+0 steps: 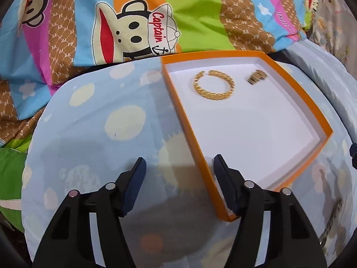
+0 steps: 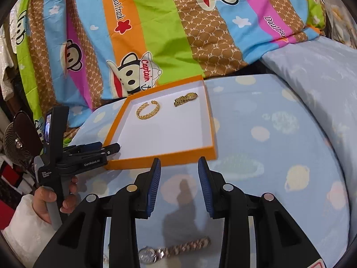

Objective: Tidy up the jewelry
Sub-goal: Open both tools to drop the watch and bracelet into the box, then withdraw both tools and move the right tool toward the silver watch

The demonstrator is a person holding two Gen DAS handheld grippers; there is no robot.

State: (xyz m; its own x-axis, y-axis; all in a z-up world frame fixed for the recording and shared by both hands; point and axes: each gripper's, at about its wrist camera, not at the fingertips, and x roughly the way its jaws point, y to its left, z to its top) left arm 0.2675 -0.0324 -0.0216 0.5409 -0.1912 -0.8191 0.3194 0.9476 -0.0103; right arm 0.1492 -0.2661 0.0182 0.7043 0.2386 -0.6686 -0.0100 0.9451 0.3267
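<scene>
Currently both claws are released: left gripper (image 1: pixel 179 167) and right gripper (image 2: pixel 179 167) hold nothing. Risk: silver watch (image 2: pixel 148 254) lies close beneath the right jaws on soft bedding; a shallow pinch could snag cloth or drop it short of the orange tray (image 2: pixel 160 157).

Blue planet-print sheet (image 2: pixel 256 134); striped monkey-print quilt (image 2: pixel 156 33); possibly fan (image 2: pixel 15 144)

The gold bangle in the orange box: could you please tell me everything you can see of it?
The gold bangle is an open cuff, a ring with a gap, and looks like woven or braided yellow metal. It lies flat on the white floor of the shallow orange box, towards the far end, with the gap facing the striped cartoon bedding. A gold watch lies beside it, apart. Neither claw touches it.
</scene>
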